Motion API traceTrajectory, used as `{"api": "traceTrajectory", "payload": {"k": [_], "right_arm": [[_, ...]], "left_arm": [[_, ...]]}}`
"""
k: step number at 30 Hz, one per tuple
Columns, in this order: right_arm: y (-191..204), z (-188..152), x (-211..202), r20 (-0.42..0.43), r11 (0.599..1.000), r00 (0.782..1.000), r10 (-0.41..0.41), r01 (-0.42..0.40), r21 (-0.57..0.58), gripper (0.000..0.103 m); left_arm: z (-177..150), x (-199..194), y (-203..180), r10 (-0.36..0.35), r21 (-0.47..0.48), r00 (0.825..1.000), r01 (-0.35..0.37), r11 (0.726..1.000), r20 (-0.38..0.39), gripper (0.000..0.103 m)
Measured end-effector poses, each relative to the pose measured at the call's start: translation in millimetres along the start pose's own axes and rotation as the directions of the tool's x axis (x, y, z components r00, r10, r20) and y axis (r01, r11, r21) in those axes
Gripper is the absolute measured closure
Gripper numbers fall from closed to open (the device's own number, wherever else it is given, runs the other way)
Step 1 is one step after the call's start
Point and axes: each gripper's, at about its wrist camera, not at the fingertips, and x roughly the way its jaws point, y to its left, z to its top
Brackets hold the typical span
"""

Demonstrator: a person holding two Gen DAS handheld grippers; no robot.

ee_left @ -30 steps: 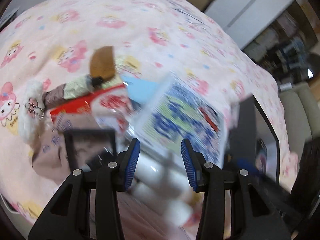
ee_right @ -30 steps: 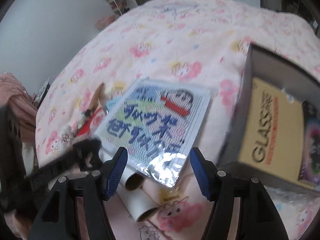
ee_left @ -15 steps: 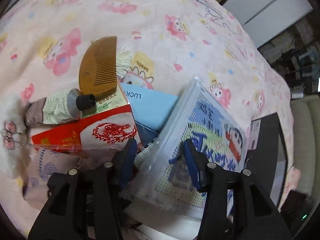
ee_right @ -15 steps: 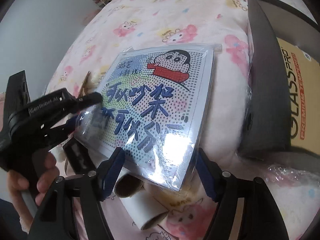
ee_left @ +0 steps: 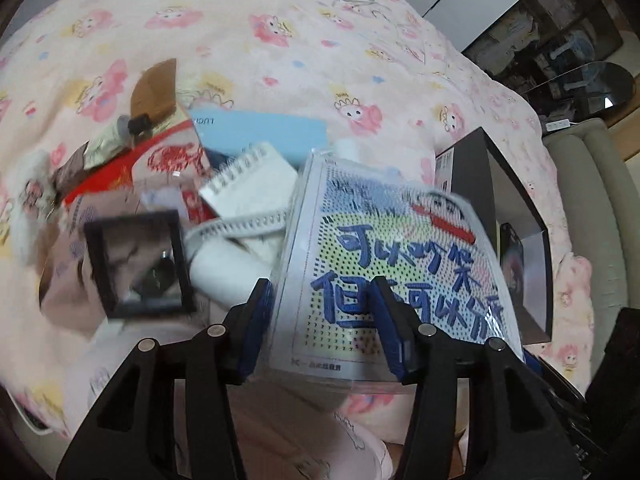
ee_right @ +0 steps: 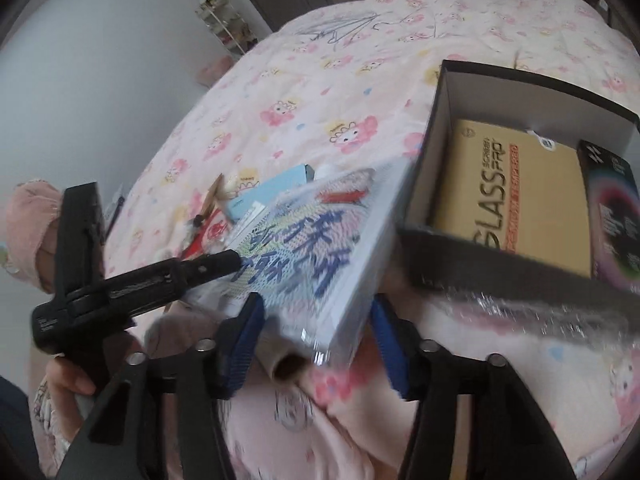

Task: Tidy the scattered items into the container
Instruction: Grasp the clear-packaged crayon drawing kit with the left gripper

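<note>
Right gripper (ee_right: 316,340): closing around glossy flat pack (ee_right: 320,248) | left gripper (ee_left: 324,320): opening | box (ee_right: 516,272): matte black

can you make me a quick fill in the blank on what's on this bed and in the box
1. The clear-wrapped cartoon bead-art pack has large lettering coloured ____.
2. The yellow flat package printed GLASS lies inside the black ____.
3. The white notepad is bound along one edge by a ____.
4. The quilt under everything is mostly ____.

Missing words: blue; box; spiral; pink
</note>
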Motion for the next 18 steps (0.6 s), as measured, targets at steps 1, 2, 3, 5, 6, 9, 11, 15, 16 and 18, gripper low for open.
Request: {"api": "traceTrajectory", "payload": {"k": [1, 2, 3, 5, 6, 9, 11, 15, 16, 18], "right_arm": [[-2, -6, -4, -0.007, 1.0, 1.0, 0.008, -0.008, 0.001, 0.06], [-3, -12, -7, -0.013, 1.0, 1.0, 0.009, -0.009, -0.004, 0.06], [-2, -16, -9, -0.016, 1.0, 1.0, 0.005, -0.005, -0.012, 0.06], [0, -22, -5, -0.024, 0.999, 1.0, -0.007, 0.006, -0.032, 0.06], [-1, -22, -2, -0.033, 1.0, 0.999, -0.013, 0.012, -0.029, 0.06], [-5, -20, 2, -0.04, 1.0, 0.999, 0.002, -0.002, 0.004, 0.06], [-10, -18, 2, -0.04, 0.999, 0.999, 0.025, -0.024, 0.032, 0.06], [-25, -14, 4, -0.041, 0.996, 0.998, 0.045, -0.041, 0.08, 0.059], [-30, -12, 5, -0.038, 0.994, 0.998, 0.051, -0.048, 0.096, 0.059], [-37, -8, 10, -0.041, 0.99, 0.997, 0.067, -0.062, 0.123, 0.057]], "left_arm": [[-6, -2, 0, 0.0, -0.004, 1.0, 0.0, 1.0, -0.001, 0.051], [-10, -2, 2, -0.003, -0.01, 1.0, 0.003, 1.0, -0.002, 0.051], [-13, -2, 3, 0.001, -0.007, 1.0, -0.001, 1.0, 0.0, 0.051], [-16, -3, 1, 0.021, 0.018, 1.0, -0.021, 1.0, 0.009, 0.051], [-16, -3, 1, 0.026, 0.025, 1.0, -0.026, 0.999, 0.005, 0.051], [-12, -4, 4, 0.007, 0.044, 1.0, -0.007, 0.999, -0.004, 0.051], [-8, -2, 7, -0.01, 0.062, 1.0, 0.012, 0.998, -0.029, 0.051], [6, 5, 17, 0.024, 0.069, 0.999, -0.021, 0.997, -0.033, 0.053], [12, 6, 21, 0.022, 0.053, 0.999, -0.02, 0.998, -0.029, 0.053], [24, 14, 27, 0.007, 0.024, 1.0, -0.007, 1.0, -0.028, 0.053]]}}
